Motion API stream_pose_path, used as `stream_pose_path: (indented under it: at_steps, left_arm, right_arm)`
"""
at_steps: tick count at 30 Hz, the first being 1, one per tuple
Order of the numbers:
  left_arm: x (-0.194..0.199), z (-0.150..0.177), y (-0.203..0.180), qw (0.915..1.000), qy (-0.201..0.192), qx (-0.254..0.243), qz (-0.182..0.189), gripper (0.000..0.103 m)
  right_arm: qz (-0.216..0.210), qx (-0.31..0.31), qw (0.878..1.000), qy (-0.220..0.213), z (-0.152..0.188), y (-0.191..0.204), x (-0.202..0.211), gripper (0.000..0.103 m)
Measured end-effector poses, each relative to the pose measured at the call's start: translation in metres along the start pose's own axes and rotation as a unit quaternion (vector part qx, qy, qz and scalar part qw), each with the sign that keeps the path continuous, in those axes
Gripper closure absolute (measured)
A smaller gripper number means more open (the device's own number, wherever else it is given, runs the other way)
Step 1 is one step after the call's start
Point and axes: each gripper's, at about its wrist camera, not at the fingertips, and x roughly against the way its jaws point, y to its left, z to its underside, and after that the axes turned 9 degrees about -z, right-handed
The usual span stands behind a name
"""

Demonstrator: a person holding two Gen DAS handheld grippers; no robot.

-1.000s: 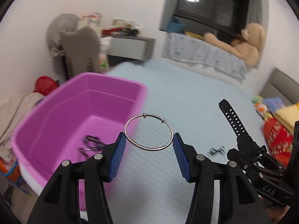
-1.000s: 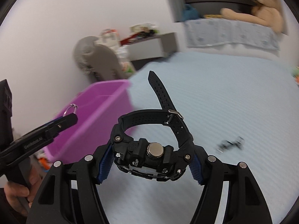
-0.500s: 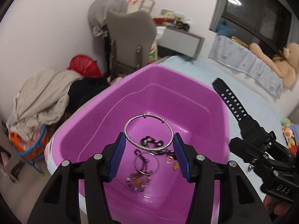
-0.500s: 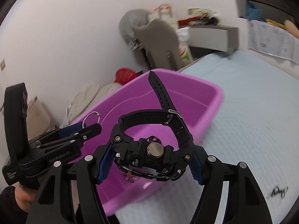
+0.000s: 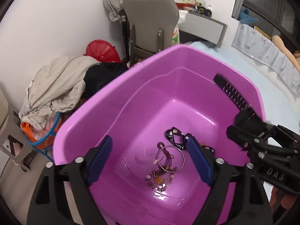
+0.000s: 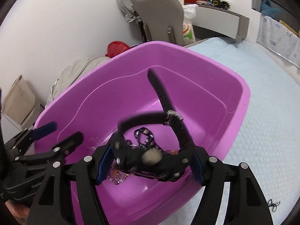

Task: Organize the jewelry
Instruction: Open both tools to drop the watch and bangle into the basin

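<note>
Both views look down into a purple basin (image 5: 112,88) (image 6: 187,56). My left gripper (image 5: 148,140) hangs over it with its jaws opening and nothing between them. Below it a silver bangle (image 5: 183,161) lies on the basin floor beside a black strap (image 5: 176,136) and a heap of small jewelry (image 5: 161,178). My right gripper (image 6: 151,153) is over the basin's near side, its jaws opening. A black watch (image 6: 150,159) sits between them, blurred and tilted, coming loose from the pads. Each gripper shows in the other's view: the right gripper (image 5: 243,131), the left gripper (image 6: 63,131).
The basin stands at the edge of a light blue bed (image 6: 262,112). A small dark trinket (image 6: 273,205) lies on the sheet. Beyond the basin are a grey chair (image 5: 150,18), a red basket (image 5: 101,50), a pile of clothes (image 5: 60,86) and a desk (image 5: 202,22).
Both grippers swung from the bed to above the basin. The left jaws spread and the bangle dropped into the basin. The watch has tilted and blurred in the right jaws.
</note>
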Motion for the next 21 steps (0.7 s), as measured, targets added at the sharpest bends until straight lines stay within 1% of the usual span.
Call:
stream_pose_path:
  at_steps: [1,6,9,12,14,21]
  left_arm:
    - [0.001,0.001,0.001,1.0,-0.001,-0.001,-0.006,0.014]
    - [0.004,0.004,0.009,0.9997,0.0,0.01,-0.021,0.012]
    - [0.007,0.006,0.013,0.9998,0.001,0.018,-0.012,0.012]
    - [0.011,0.008,0.012,0.9997,-0.002,0.015,-0.016,0.012]
    - [0.015,0.007,0.012,0.9998,-0.003,0.017,-0.013,0.012]
    - [0.04,0.01,0.008,0.9994,-0.026,0.021,-0.004,0.012]
  right_arm:
    - [0.002,-0.002,1.0,-0.005,-0.001,-0.001,0.002,0.034]
    - [0.01,0.003,1.0,-0.014,0.001,-0.001,0.014,0.033]
    - [0.003,-0.002,1.0,-0.021,0.005,0.001,0.021,0.033]
    - [-0.003,-0.005,1.0,-0.027,0.006,0.002,0.025,0.033]
    - [-0.01,-0.004,0.999,-0.035,0.008,0.004,0.031,0.033]
    - [-0.028,0.0,0.997,-0.072,0.021,0.011,0.061,0.033]
